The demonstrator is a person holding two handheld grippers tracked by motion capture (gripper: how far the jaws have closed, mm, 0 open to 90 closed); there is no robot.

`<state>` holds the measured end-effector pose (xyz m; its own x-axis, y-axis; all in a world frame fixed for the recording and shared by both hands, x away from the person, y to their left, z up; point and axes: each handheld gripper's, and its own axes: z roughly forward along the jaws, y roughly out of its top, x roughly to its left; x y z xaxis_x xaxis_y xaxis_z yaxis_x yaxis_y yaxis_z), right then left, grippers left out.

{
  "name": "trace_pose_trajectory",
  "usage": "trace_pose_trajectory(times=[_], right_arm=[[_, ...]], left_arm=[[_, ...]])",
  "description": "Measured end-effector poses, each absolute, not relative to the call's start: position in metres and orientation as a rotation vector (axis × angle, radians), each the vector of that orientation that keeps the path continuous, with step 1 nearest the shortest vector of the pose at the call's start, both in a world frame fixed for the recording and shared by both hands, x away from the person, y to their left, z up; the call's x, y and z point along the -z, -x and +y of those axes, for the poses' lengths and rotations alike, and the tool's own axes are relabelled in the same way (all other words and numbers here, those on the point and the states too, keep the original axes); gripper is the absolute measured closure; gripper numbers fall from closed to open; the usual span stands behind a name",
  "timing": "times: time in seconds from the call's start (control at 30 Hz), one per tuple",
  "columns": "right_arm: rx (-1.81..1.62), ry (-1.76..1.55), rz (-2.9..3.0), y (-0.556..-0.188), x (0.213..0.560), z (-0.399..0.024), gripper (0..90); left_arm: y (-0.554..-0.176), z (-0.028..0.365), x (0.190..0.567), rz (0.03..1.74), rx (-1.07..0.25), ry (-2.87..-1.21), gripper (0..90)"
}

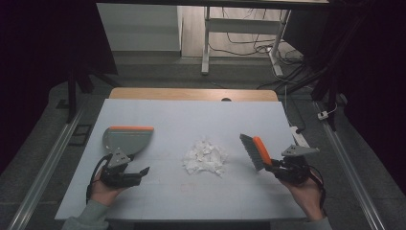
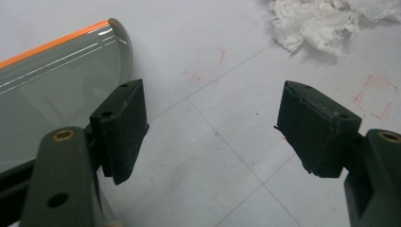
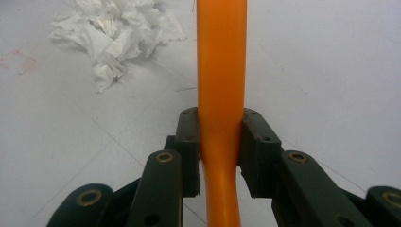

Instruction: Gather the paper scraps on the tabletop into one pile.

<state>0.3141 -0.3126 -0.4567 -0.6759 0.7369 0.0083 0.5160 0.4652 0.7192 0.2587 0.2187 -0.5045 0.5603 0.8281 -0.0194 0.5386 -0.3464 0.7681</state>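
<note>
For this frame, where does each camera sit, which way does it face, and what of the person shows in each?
High view: above the person's side, looking forward and down on the table; both hands and forearms, left gripper, right gripper.
Left gripper view: rides the left gripper, jaws open, facing the tabletop beside the dustpan.
Right gripper view: rides the right gripper, jaws clamped on the brush's orange handle.
Shared: all three show the torn white paper pile.
</note>
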Motion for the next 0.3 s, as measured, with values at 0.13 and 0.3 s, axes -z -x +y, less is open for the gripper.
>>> trace_pose_trajectory(times=[0.13,0.3], right_arm=[[-1.033,-1.06,2.408,-0.3135,0.4574,-0.3131,70.8],[-1.044,-1.048,2.399,-0.3127,0.457,-0.3131,70.7]], left_arm=[[-0.2585,0.2187,0.5047,1.093,-0.488,-2.04,25.8],[-0.2575,0.219,0.5042,1.093,-0.489,-2.038,25.8]])
